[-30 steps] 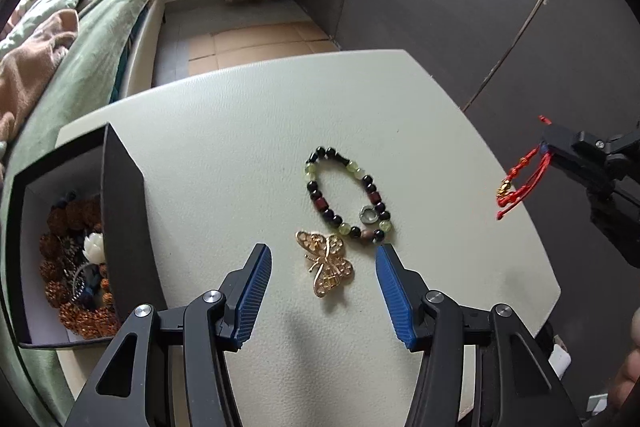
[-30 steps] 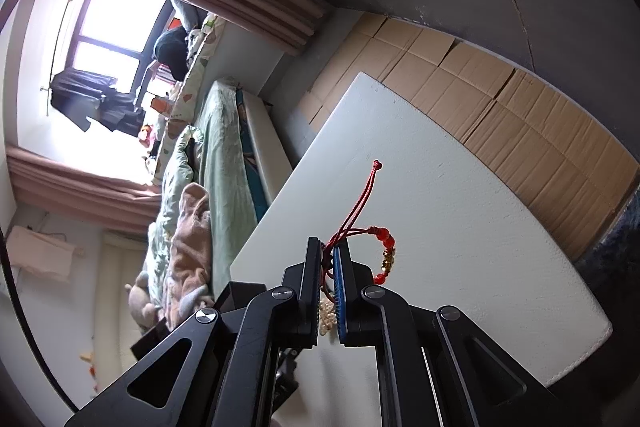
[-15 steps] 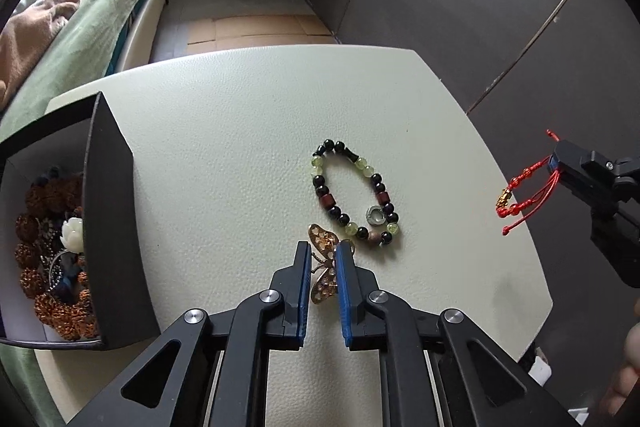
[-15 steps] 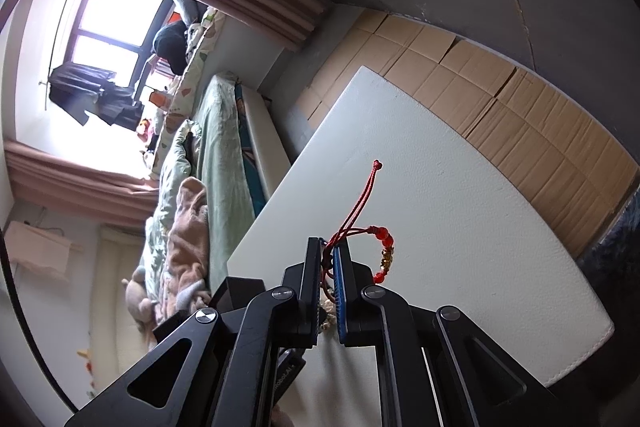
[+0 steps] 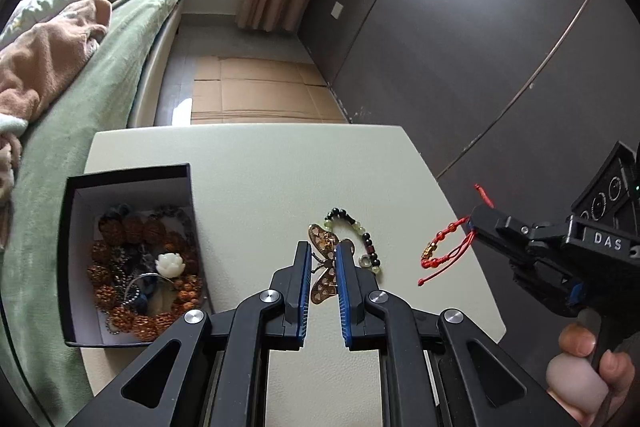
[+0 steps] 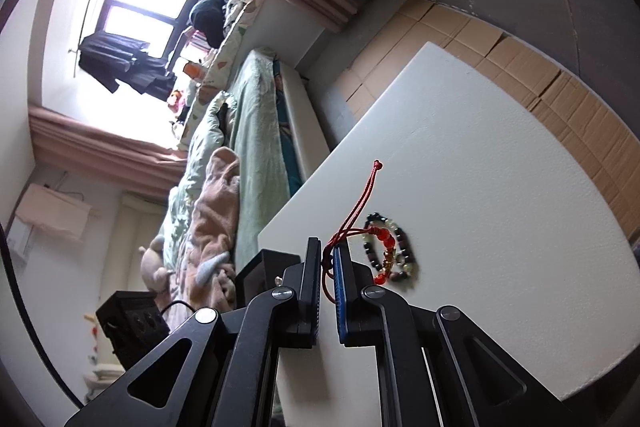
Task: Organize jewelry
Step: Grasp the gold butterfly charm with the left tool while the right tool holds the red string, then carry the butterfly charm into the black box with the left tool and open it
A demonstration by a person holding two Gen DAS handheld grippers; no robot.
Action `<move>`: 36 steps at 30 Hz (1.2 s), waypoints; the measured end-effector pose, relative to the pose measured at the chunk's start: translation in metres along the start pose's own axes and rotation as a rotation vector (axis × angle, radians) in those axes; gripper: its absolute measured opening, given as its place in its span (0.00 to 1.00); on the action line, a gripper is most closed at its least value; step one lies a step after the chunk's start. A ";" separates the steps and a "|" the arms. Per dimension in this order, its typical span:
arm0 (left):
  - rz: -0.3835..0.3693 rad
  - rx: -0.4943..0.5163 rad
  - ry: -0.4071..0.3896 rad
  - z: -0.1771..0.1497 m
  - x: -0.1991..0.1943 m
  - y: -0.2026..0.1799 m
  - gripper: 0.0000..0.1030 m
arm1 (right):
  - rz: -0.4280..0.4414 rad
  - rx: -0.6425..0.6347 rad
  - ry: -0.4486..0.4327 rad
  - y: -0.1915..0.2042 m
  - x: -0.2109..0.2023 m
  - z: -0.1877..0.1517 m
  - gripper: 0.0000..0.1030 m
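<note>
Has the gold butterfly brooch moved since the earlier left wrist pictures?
Yes. The butterfly brooch, clamped in the left gripper, is up off the table, now overlapping the beaded bracelet it lay beside.

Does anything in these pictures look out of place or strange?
Little stands out. One beaded bracelet lies loose on the table, outside the jewelry box. The left gripper holds the butterfly brooch, and the right gripper holds the red cord bracelet.

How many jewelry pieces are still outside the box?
3: butterfly brooch in the left gripper, red string bracelet in the right gripper, bead bracelet on the table. Gripper may hide others.
</note>
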State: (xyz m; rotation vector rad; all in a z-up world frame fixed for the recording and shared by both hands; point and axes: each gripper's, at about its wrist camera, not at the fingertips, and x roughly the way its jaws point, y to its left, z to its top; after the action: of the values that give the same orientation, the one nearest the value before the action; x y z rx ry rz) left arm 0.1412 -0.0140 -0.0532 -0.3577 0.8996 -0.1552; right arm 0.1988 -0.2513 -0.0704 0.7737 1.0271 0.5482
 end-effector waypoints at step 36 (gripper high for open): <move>0.109 -0.270 -0.180 0.017 -0.096 0.123 0.75 | 0.258 -0.281 0.086 0.119 0.095 -0.069 0.08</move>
State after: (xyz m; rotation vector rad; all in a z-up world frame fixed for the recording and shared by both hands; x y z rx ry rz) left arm 0.0934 0.1310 -0.0183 -0.5628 0.7600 0.0991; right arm 0.1715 -0.0881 -0.0498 0.6390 0.9087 0.9331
